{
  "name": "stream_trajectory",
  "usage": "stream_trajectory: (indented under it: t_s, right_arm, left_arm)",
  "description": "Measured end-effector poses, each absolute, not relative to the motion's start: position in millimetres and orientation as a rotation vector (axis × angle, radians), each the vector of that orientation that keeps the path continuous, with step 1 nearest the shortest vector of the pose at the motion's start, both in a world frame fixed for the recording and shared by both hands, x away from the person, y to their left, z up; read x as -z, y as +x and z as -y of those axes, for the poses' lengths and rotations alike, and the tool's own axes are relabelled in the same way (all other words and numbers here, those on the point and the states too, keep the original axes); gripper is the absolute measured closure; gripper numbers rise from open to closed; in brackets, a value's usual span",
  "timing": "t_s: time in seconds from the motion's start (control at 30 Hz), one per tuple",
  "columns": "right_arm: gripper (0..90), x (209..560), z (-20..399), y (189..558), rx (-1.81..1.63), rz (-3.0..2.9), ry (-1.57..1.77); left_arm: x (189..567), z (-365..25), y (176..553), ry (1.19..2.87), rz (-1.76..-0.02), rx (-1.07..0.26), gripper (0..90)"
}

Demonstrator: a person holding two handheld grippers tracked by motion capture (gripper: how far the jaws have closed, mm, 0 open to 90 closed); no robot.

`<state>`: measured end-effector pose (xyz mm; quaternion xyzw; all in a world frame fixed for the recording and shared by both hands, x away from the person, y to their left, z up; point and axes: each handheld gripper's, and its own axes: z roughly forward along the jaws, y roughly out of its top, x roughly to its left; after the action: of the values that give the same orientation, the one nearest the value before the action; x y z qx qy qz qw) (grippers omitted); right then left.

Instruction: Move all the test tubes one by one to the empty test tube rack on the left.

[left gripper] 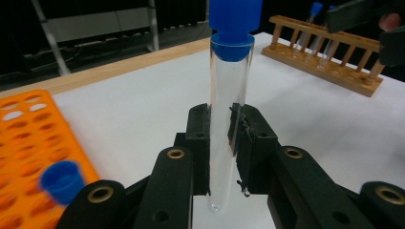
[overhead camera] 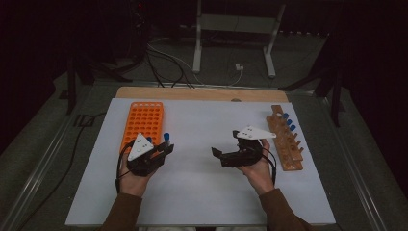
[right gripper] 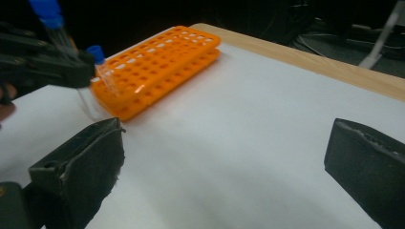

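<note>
Clear blue-capped tube [left gripper: 230,95] upright in the left gripper [left gripper: 220,138], jaws clamped mid-barrel — likely for vertical seating — just beside the orange rack [overhead camera: 144,120]. Right gripper [overhead camera: 230,144] gapes wide, empty, near the wooden rack [overhead camera: 286,142].

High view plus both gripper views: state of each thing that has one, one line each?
left claw: shut on the held tube.
right claw: open, nothing between its jaws.
held tube: upright, blue cap on, looks empty.
orange rack: flat on the table, one capped tube standing in its near end, most holes empty.
wooden rack: at the table's right side, a few blue-capped tubes at its far end.
</note>
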<state>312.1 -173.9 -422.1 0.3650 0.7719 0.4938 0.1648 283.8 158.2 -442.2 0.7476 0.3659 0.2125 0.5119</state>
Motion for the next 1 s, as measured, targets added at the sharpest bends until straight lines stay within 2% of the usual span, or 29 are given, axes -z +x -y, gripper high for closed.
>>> stream_trajectory:
  t_s: [0.63,1.0]
  right_arm:
    - [0.0,424.9,213.8,298.6,-1.4,-2.125,1.089]
    - [0.0,426.2,221.9,292.1,-1.397,-2.108,1.089]
  left_arm:
    - [442.7,-209.8,274.2,1.734,-0.997,-0.608,77.8]
    - [454.9,-216.0,290.4,1.73,-1.087,-0.694,77.8]
